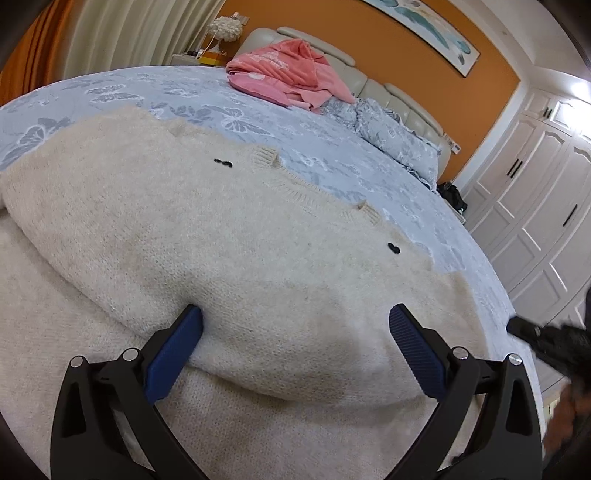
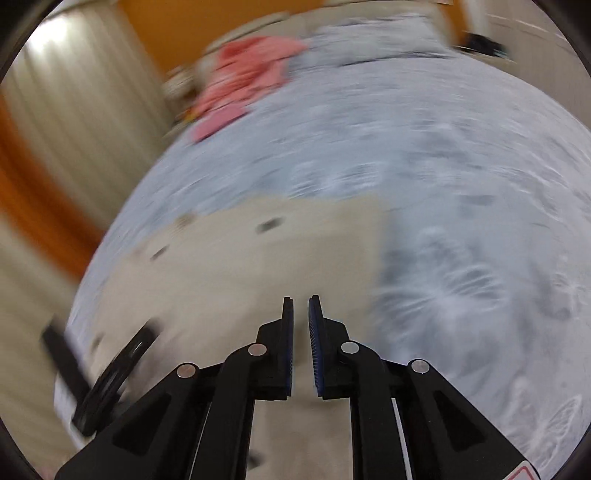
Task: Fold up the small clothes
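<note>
A cream knitted cardigan [image 1: 207,221] with small black buttons [image 1: 222,162] lies on the bed, one part folded over on itself. My left gripper [image 1: 295,314] rests open and wide on it, a blue pad on each side of the folded bulge. The blurred right wrist view looks down on the same cardigan [image 2: 258,258] from higher up. My right gripper [image 2: 301,301] hangs above its near edge, almost shut with a thin slit between the pads and nothing in it. It appears as a dark blur at the right edge of the left wrist view [image 1: 535,332].
The bed carries a pale blue butterfly bedspread [image 1: 332,155]. A pink garment [image 1: 288,74] and a pillow [image 1: 391,133] lie at the headboard. White wardrobe doors [image 1: 535,184] stand to the right, curtains [image 1: 122,33] to the left, and a dark bag [image 1: 452,195] sits on the floor.
</note>
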`<state>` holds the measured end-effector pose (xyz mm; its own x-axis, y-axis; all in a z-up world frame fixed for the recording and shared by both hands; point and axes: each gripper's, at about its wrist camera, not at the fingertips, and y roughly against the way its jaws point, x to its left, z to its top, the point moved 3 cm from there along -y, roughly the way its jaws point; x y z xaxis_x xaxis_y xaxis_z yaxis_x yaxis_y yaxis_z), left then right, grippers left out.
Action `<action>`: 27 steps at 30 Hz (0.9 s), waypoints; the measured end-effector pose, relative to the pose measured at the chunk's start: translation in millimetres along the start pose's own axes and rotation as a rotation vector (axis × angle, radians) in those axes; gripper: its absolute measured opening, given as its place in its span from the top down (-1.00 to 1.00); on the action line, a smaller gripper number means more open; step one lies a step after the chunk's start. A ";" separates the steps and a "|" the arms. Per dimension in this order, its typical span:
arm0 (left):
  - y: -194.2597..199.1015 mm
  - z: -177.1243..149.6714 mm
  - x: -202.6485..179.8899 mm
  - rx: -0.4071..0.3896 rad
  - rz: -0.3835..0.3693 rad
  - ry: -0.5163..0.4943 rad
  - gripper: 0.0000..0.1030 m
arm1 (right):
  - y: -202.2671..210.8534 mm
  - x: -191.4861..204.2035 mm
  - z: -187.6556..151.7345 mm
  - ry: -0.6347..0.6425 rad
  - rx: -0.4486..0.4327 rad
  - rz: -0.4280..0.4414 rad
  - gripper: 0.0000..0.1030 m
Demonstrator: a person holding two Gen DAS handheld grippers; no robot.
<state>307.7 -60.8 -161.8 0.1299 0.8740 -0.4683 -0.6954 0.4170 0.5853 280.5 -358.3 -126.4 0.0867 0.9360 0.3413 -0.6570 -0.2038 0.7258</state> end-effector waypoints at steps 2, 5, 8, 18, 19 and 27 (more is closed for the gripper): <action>18.8 10.7 3.4 -0.020 -0.004 0.041 -0.90 | -11.4 33.5 -1.0 0.045 0.031 0.064 0.76; 37.5 28.0 21.4 -0.089 0.075 0.084 -0.90 | -61.0 73.9 -3.4 0.055 0.113 0.116 0.77; 7.3 34.7 55.7 0.050 0.210 0.054 -0.90 | -102.4 63.0 -16.1 0.058 0.182 -0.003 1.00; 35.5 35.8 75.4 0.062 0.095 -0.013 -0.89 | 56.4 -78.5 -86.5 -0.216 0.035 -0.215 0.75; 58.0 34.8 76.3 0.041 0.127 -0.028 -0.90 | 73.9 -72.2 -102.1 -0.188 0.060 -0.199 0.67; 204.6 -31.8 177.0 0.117 0.264 0.219 -0.90 | 94.4 -1.5 -230.8 -0.230 0.365 0.058 -0.17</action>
<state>165.9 171.2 -145.9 -0.2069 0.8864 -0.4141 -0.5973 0.2208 0.7710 45.5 -312.6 -196.3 0.2494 0.8397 0.4823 -0.3616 -0.3813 0.8508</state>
